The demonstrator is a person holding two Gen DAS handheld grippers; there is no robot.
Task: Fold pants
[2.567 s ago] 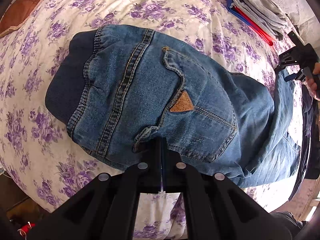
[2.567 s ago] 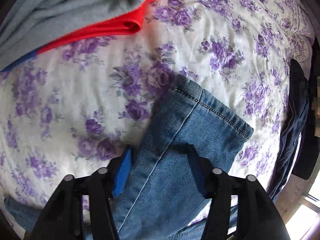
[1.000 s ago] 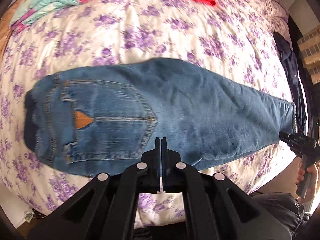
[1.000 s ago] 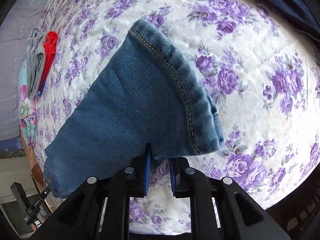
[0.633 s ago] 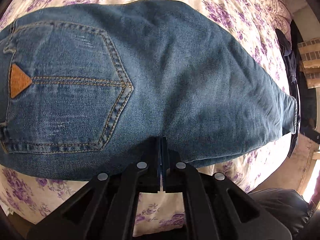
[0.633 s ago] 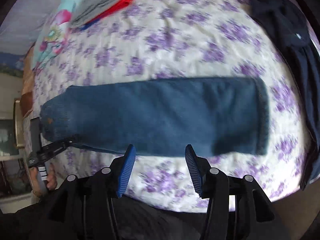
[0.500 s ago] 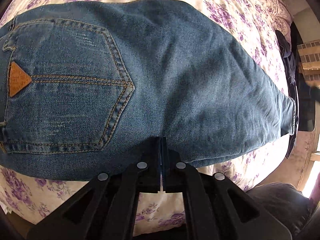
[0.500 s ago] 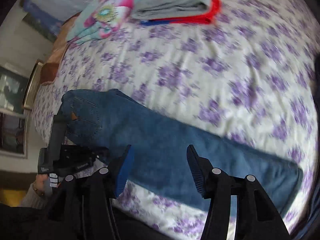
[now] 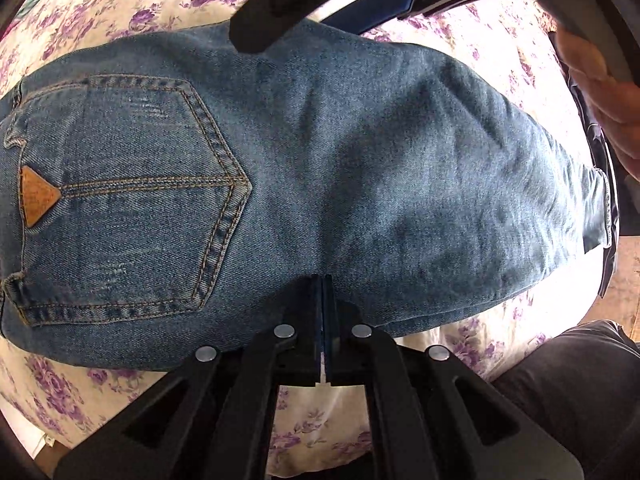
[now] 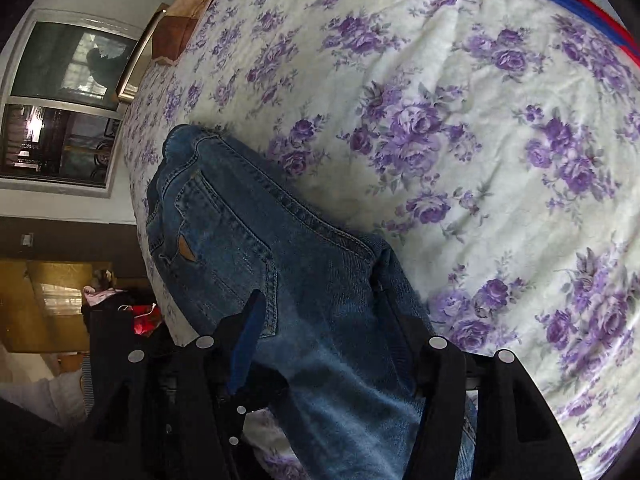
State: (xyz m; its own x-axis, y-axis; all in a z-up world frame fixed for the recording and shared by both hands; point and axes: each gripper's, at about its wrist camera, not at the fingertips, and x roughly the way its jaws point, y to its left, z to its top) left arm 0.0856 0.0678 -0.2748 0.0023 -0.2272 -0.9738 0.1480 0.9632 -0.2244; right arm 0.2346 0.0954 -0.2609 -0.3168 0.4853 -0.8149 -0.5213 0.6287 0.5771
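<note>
My jeans (image 9: 340, 184) lie flat across the bed (image 9: 100, 8), on the sheet with purple flowers. The back pocket (image 9: 120, 196) with its little brown triangle patch (image 9: 36, 196) faces up.

My left claw (image 9: 322, 292) is pinched shut on the near edge of the jeans, close to the middle. My right claw (image 10: 316, 332) is wide open. Its two fingers (image 10: 248, 332) sit on either side of the blue cloth, and I cannot tell if they touch it.

Far off on the bed is a pile of gray and red clothes (image 10: 580, 0).
</note>
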